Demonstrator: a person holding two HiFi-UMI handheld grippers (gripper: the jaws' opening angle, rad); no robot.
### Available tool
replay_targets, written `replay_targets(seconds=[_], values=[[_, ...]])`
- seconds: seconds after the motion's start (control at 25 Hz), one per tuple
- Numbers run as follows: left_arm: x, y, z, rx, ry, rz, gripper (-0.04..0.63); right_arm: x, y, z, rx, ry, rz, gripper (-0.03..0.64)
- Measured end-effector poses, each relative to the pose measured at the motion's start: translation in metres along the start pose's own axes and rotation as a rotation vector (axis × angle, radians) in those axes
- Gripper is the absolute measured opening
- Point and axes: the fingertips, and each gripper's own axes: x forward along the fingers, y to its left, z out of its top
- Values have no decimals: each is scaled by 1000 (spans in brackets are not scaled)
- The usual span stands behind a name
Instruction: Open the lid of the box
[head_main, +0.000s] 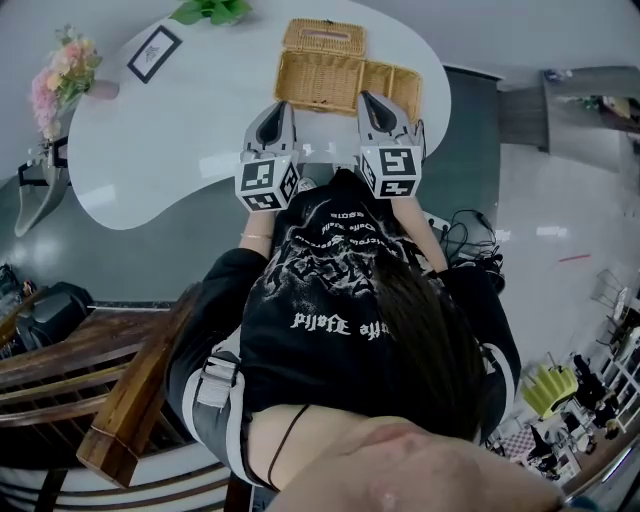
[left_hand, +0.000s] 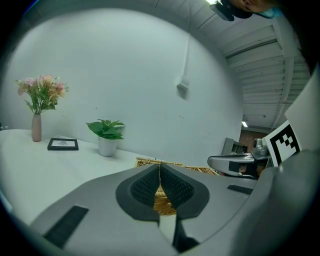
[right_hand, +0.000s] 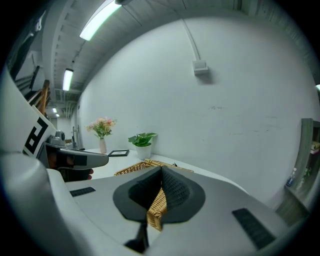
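Observation:
A wicker box (head_main: 318, 82) stands at the far side of the white table (head_main: 170, 140). A wicker panel with a handle slot (head_main: 323, 38) lies behind it, and a second wicker part (head_main: 395, 85) sits at its right. My left gripper (head_main: 283, 108) hovers at the box's near left edge, jaws together and empty. My right gripper (head_main: 372, 100) is at the near right edge, also shut. In the left gripper view the closed left gripper (left_hand: 160, 166) shows wicker (left_hand: 162, 202) through the gap below its pads. In the right gripper view the closed right gripper (right_hand: 161, 170) shows a wicker corner (right_hand: 156, 210) the same way.
On the table stand a vase of pink flowers (head_main: 62, 75), a black picture frame (head_main: 153, 52) and a green potted plant (head_main: 212, 10). A wooden rail (head_main: 130, 400) runs at lower left. Cables (head_main: 465, 235) lie on the floor at right.

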Motion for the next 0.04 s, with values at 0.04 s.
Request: replay_targets(seconds=[0.04], values=[[0,0,0,-1,1,0,25,0,0,-1,-8,3,2,26]])
